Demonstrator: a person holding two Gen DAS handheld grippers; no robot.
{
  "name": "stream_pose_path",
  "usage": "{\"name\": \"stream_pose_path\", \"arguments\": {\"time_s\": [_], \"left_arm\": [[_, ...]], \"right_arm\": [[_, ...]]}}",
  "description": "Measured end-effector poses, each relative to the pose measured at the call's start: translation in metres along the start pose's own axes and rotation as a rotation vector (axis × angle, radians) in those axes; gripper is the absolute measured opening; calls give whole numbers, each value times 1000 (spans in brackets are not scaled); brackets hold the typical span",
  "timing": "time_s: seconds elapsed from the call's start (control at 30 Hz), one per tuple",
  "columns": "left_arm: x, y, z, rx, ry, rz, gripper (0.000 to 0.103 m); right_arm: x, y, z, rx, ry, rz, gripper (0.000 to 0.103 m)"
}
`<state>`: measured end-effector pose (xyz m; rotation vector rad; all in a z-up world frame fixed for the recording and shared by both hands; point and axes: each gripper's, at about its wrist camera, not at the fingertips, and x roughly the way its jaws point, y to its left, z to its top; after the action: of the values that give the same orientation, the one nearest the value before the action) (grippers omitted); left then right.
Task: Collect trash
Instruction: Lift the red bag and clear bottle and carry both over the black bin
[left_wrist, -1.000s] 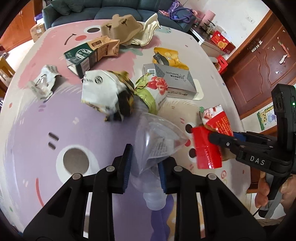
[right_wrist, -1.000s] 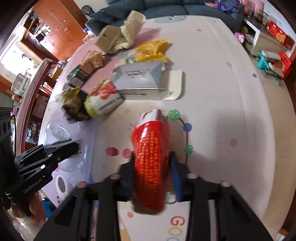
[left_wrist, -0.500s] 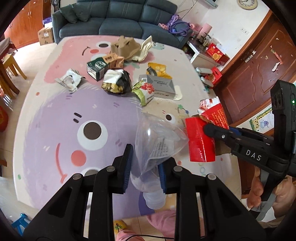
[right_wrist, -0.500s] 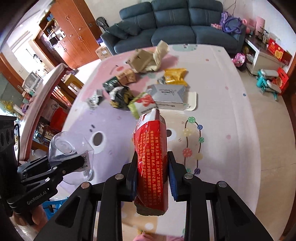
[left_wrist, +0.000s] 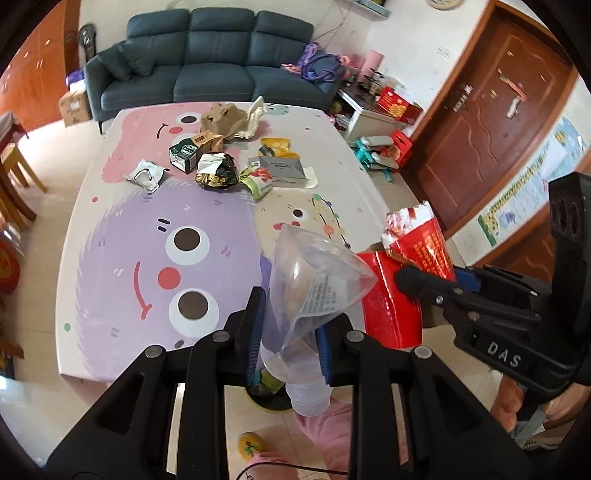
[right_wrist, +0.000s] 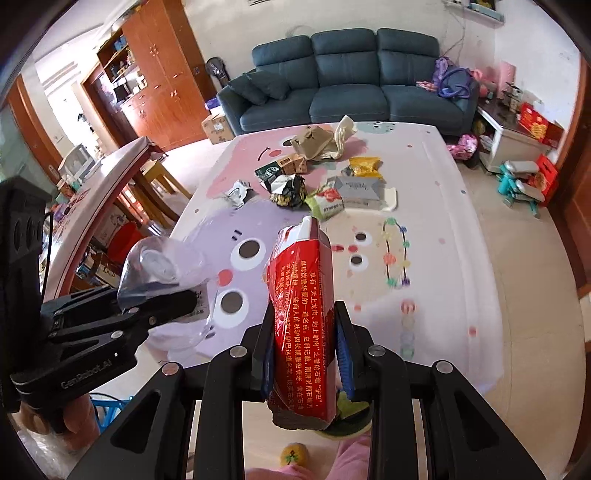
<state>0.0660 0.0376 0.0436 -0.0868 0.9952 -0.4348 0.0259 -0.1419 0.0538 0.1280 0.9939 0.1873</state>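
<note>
Both grippers are lifted clear of the cartoon-printed table (left_wrist: 110, 229), each carrying one piece of trash. The left gripper (left_wrist: 288, 332) pinches a crushed clear plastic bottle (left_wrist: 314, 280); the right gripper (right_wrist: 304, 347) clamps a red snack bag (right_wrist: 301, 314) printed with yellow Chinese text. The step in hand appears to be transport; the next move calls for a bin, of which only a yellow-rimmed edge (left_wrist: 271, 404) may show below. The tool bodies read "DAS" and "GenRobot.AI". More wrappers and cartons (left_wrist: 218, 170) lie on the table's far half.
</note>
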Motion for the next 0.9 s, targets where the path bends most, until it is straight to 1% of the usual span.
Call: {"name": "stream_pose_path", "arguments": {"time_s": [0.13,0.27,0.33,0.4,0.5,0.67,0.77,0.9], "left_arm": [[-16,-12,-26,55,11,-1,22],[-28,-23,-55,95,30,-13,22],[-30,-27,-65,102,44,-21,22],[-32,-32,-77,99,55,-35,22],[-28,-38,-89,99,70,-36,22],[-20,-46,-110,79,100,-21,22],[-10,-51,-120,62,121,2,22],[13,-61,-142,44,158,35,22]], "right_arm": [[-25,11,-35,47,-15,-29,26],[-47,21,-70,60,-16,-63,26],[-58,26,-88,59,-1,-80,26],[-66,29,-99,58,6,-89,26],[-73,31,-116,50,22,-93,26],[-68,25,-142,47,79,-76,26],[-54,15,-148,48,118,-63,26],[-29,-3,-173,66,194,-29,26]]}}
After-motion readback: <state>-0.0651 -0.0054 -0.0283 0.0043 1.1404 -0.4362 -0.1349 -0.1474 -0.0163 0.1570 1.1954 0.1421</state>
